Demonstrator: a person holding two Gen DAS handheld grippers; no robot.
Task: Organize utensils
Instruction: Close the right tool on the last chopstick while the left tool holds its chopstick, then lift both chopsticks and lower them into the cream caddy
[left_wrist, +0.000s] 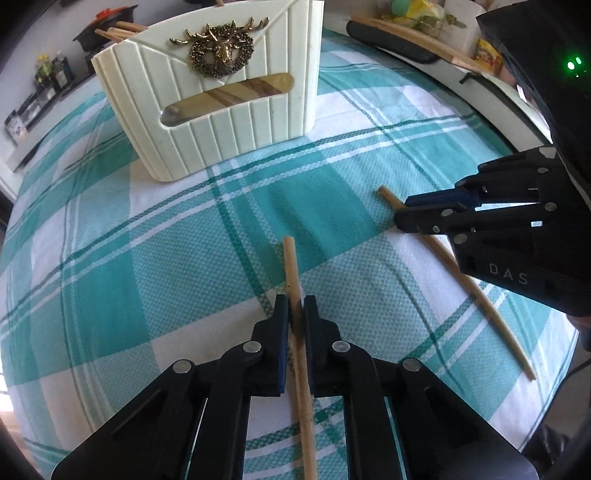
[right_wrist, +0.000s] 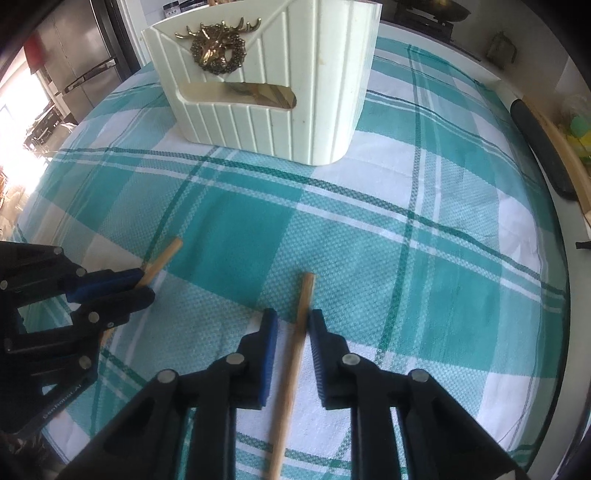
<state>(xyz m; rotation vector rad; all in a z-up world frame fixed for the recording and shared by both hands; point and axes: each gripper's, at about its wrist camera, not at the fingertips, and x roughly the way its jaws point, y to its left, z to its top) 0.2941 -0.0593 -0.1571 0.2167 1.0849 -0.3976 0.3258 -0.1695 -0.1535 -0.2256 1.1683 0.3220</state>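
Observation:
A cream ribbed utensil holder (left_wrist: 236, 125) (right_wrist: 314, 122) with a brass stag emblem stands at the back of the plaid cloth. Wooden utensils show through its slot, and chopstick ends (left_wrist: 122, 31) poke out of its top. My left gripper (left_wrist: 295, 301) (right_wrist: 146, 282) points down at the cloth, shut on a wooden chopstick (left_wrist: 290, 258) (right_wrist: 168, 253) near its thick end. To its right, my right gripper (right_wrist: 293, 315) (left_wrist: 400, 208) is shut on a second chopstick (right_wrist: 306, 291) (left_wrist: 476, 291) that lies on the cloth. Both sticks point roughly toward the holder.
The teal and white plaid cloth (left_wrist: 166, 266) covers a round table. A black-handled tool on a wooden board (right_wrist: 543, 147) (left_wrist: 388, 40) lies along the right rim. Bottles on a shelf (left_wrist: 51, 74) are off to the left. A steel fridge (right_wrist: 74, 55) stands behind.

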